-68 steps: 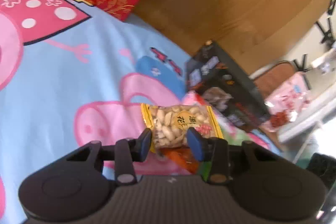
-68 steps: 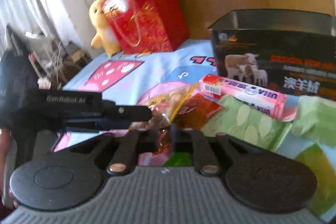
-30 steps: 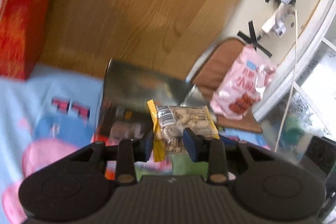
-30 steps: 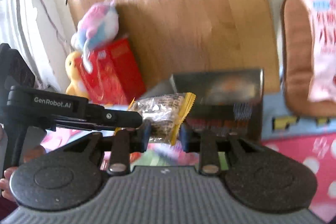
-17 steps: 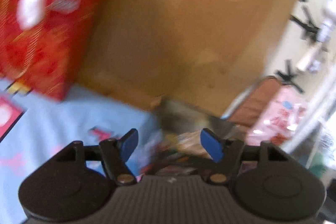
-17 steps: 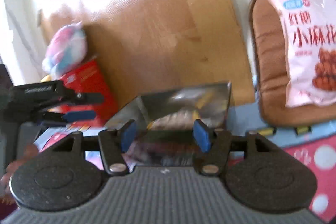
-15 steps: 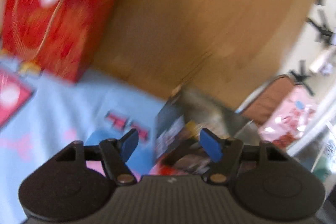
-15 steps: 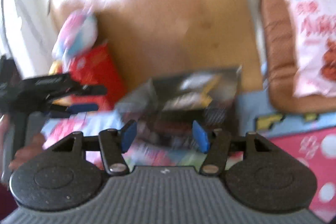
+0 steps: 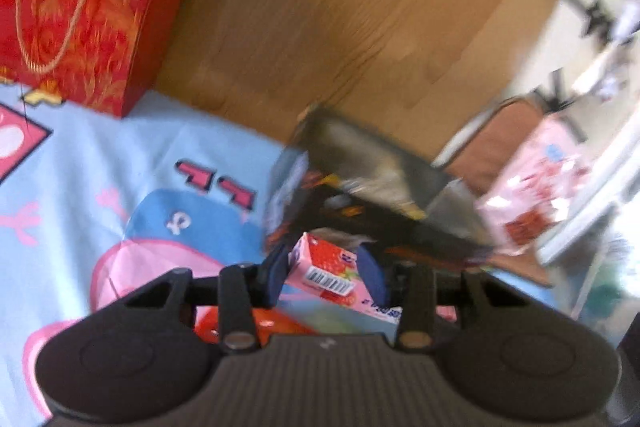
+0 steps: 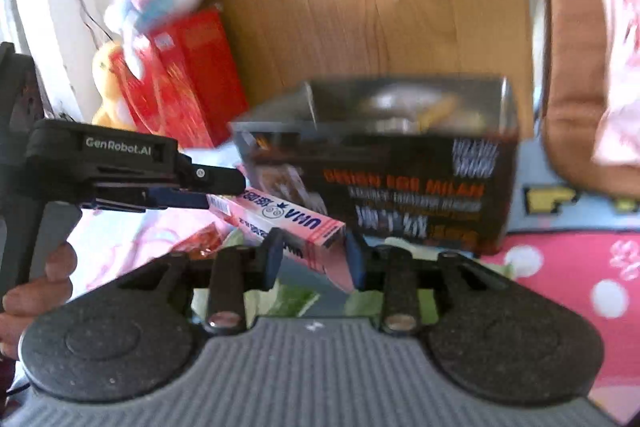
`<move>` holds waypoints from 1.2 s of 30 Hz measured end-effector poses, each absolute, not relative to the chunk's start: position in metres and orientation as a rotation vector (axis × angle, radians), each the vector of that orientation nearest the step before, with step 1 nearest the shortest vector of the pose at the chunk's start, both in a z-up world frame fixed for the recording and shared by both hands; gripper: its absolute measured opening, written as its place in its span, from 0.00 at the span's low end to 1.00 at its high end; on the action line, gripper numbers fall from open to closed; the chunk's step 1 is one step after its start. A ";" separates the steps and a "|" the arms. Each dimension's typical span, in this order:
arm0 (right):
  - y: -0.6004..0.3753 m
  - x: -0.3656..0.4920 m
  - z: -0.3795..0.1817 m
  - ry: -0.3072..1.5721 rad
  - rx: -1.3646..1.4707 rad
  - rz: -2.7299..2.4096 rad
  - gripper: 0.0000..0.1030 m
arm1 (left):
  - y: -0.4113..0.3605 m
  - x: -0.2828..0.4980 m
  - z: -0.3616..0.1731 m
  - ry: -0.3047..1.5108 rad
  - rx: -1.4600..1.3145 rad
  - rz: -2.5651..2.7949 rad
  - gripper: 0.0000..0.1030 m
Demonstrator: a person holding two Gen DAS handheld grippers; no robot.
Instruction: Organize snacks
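Left wrist view: the left gripper (image 9: 324,273) is closing its jaws around one end of the pink box (image 9: 326,273), which lies on the blanket (image 9: 100,167) before the dark box (image 9: 360,187); whether the pads press yet is unclear.

Right wrist view: the right gripper (image 10: 314,257) is closing on the pink box's (image 10: 280,219) other end; pad contact is unclear.

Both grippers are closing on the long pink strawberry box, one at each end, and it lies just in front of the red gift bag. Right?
Not quite. The pink strawberry box lies in front of the black box, as the right wrist view shows; the red gift bag stands apart. Left gripper and right gripper are indeed closing on its ends.
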State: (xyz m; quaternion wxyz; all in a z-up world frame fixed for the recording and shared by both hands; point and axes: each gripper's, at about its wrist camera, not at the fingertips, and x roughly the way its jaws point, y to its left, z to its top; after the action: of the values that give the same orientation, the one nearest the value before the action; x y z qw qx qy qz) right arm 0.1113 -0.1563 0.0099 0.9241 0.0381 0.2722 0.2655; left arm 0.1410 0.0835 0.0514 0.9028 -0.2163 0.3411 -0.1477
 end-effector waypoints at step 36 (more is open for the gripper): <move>-0.179 -0.040 -0.010 0.560 -0.077 0.558 0.72 | 0.073 0.006 0.030 0.763 -0.295 -0.355 0.55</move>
State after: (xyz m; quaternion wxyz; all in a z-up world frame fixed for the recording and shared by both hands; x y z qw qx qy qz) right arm -0.0401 -0.1787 -0.0100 0.9222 -0.0375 0.2728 0.2715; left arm 0.0055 0.0726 0.0300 0.9023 -0.1425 0.3689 -0.1715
